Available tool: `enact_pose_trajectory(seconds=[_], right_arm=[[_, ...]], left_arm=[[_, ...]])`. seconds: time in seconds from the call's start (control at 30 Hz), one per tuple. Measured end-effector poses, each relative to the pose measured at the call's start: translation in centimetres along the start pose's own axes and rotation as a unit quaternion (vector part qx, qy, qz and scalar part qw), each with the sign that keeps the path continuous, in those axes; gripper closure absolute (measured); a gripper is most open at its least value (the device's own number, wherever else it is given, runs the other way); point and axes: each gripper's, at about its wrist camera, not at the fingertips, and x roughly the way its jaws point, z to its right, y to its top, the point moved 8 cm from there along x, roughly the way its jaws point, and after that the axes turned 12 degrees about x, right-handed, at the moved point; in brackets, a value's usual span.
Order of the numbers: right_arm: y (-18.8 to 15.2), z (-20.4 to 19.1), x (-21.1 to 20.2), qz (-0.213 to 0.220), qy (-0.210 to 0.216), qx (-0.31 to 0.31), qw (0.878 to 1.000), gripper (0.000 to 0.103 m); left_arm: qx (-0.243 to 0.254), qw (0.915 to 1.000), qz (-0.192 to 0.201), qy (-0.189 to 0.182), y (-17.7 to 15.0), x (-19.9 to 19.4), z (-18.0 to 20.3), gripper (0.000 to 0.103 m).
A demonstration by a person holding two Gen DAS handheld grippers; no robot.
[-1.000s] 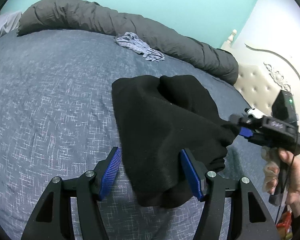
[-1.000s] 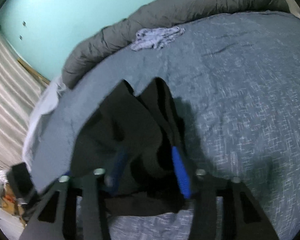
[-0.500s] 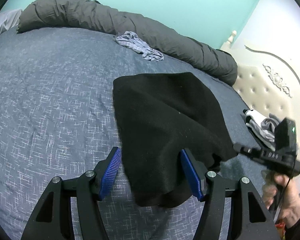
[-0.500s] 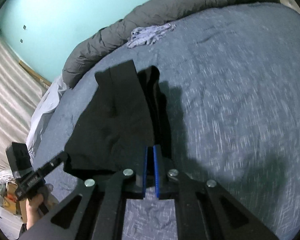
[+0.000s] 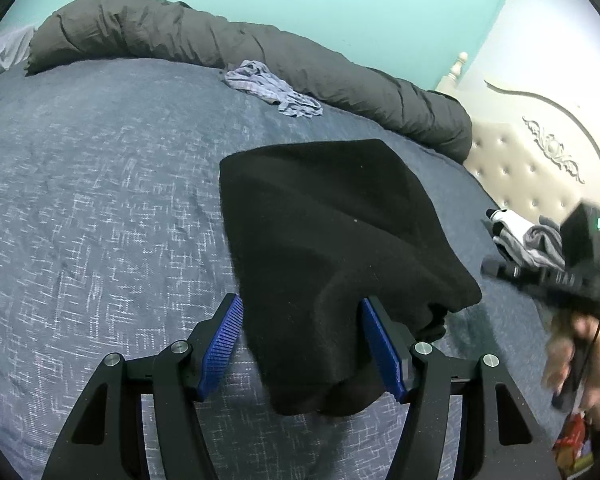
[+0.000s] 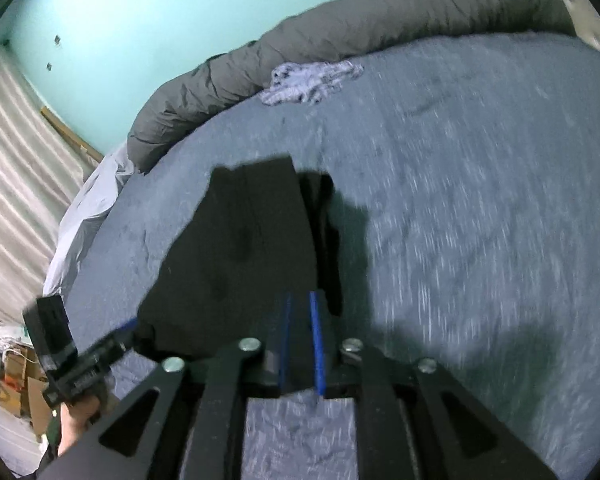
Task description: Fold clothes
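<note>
A black garment (image 5: 324, 240) lies folded on the blue-grey bed (image 5: 100, 200). Its near end sits between the wide-apart blue pads of my left gripper (image 5: 300, 304), which do not press on it. In the right wrist view the garment (image 6: 244, 248) lies just ahead of my right gripper (image 6: 300, 300). That gripper's jaws stand a narrow gap apart and are opening, with nothing between them. From the left wrist view the right gripper (image 5: 488, 269) is blurred and clear of the garment's right corner. The left gripper (image 6: 126, 328) shows at the garment's left edge.
A rolled grey duvet (image 5: 260, 52) runs along the bed's far side, with a crumpled pale blue cloth (image 5: 272, 88) in front of it. Folded clothes (image 5: 528, 236) lie by the cream headboard (image 5: 540, 168). Cardboard boxes (image 6: 16, 380) and a curtain (image 6: 12, 160) are off the bed's left side.
The right gripper let go of the raised fold, which dropped flat onto the garment. It drew back to the right, shut, then began to part. The left gripper stayed still.
</note>
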Motion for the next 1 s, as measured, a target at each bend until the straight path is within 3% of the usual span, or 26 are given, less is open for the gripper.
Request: enact_pose_trajectory(seconds=[0.03, 0.1, 0.2, 0.33, 0.47, 0.57, 0.6, 0.63, 0.73, 0.83, 1.0], right_arm=[[0.8, -0.4, 0.1, 0.006, 0.0, -0.009, 1.0, 0.06], [2.3, -1.4, 0.6, 0.017, 0.003, -0.024, 1.0, 0.041], [4.5, -3.0, 2.2, 0.022, 0.01, -0.045, 0.999, 0.041], [6.2, -4.2, 5.6, 0.008, -0.021, -0.086, 0.996, 0.041], [6.9, -3.5, 8.2, 0.0, -0.042, -0.081, 0.996, 0.041], [7.1, -3.2, 9.2, 0.0, -0.026, -0.071, 0.997, 0.041], [7.1, -3.3, 9.4, -0.002, -0.022, -0.071, 0.997, 0.043], [7.0, -3.4, 9.6, -0.003, -0.017, -0.072, 0.997, 0.058], [6.9, -3.4, 10.0, -0.006, -0.01, -0.068, 0.998, 0.093], [7.7, -2.7, 9.2, 0.013, 0.006, -0.036, 0.999, 0.1], [8.7, -1.6, 8.0, 0.035, 0.013, -0.013, 0.999, 0.1]], left_arm=[[0.0, 1.0, 0.0, 0.0, 0.0, 0.1, 0.0, 0.038], [-0.004, 1.0, 0.001, -0.003, 0.0, 0.1, 0.0, 0.038], [-0.009, 0.9999, 0.009, -0.006, 0.4, -0.2, -0.2, 0.038], [-0.017, 0.9996, 0.019, -0.009, 0.9, -0.6, -0.6, 0.038], [-0.019, 0.9994, 0.028, -0.006, 1.4, -1.1, -1.0, 0.038], [-0.02, 0.9996, 0.018, -0.01, 1.0, -0.5, -1.1, 0.038], [-0.02, 0.9996, 0.016, -0.011, 0.9, -0.4, -1.1, 0.038], [-0.021, 0.9996, 0.014, -0.013, 0.8, -0.2, -1.1, 0.038], [-0.021, 0.9996, 0.009, -0.015, 0.5, 0.1, -1.1, 0.038], [-0.02, 0.9997, 0.006, -0.015, 0.4, 0.1, -1.1, 0.038], [-0.018, 0.9997, 0.004, -0.016, 0.3, 0.3, -1.0, 0.038]])
